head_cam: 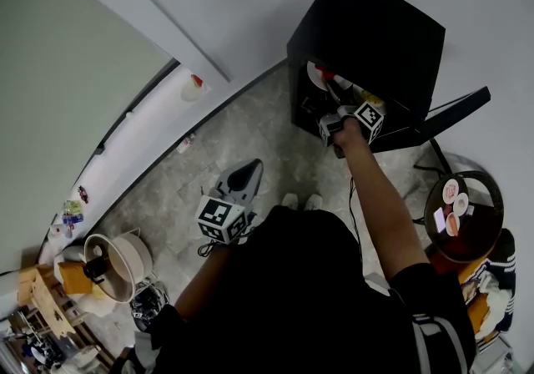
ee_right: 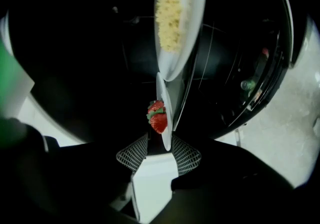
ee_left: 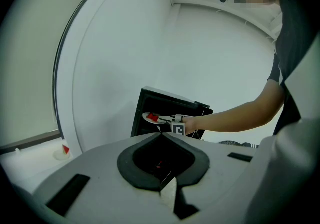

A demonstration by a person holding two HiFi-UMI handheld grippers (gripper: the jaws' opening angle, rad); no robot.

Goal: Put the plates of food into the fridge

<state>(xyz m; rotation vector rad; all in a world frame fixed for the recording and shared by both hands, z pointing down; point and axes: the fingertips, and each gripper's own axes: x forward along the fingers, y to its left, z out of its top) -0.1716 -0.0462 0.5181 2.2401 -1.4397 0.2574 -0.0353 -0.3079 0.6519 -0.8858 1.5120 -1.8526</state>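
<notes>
A black fridge [head_cam: 367,22] stands open on the floor. My right gripper [head_cam: 329,105] reaches inside it. In the right gripper view a white plate with strawberries [ee_right: 164,113] stands edge-on between my right gripper's [ee_right: 160,150] mesh pads, and the pads stand apart from its rim: open. Beyond it sits a second white plate of yellow food [ee_right: 175,13] on a wire shelf. The strawberry plate [ee_left: 152,117] also shows from the left gripper view. My left gripper [ee_left: 161,135] hangs low in front of the person, jaws shut on nothing.
The fridge door [head_cam: 442,118] swings open to the right, with bottles [ee_right: 247,85] in its rack. A round dark table [head_cam: 488,222] at right carries more plates [head_cam: 450,193]. A white bottle with a red cap [head_cam: 192,87] stands by the wall; a bucket [head_cam: 125,264] sits lower left.
</notes>
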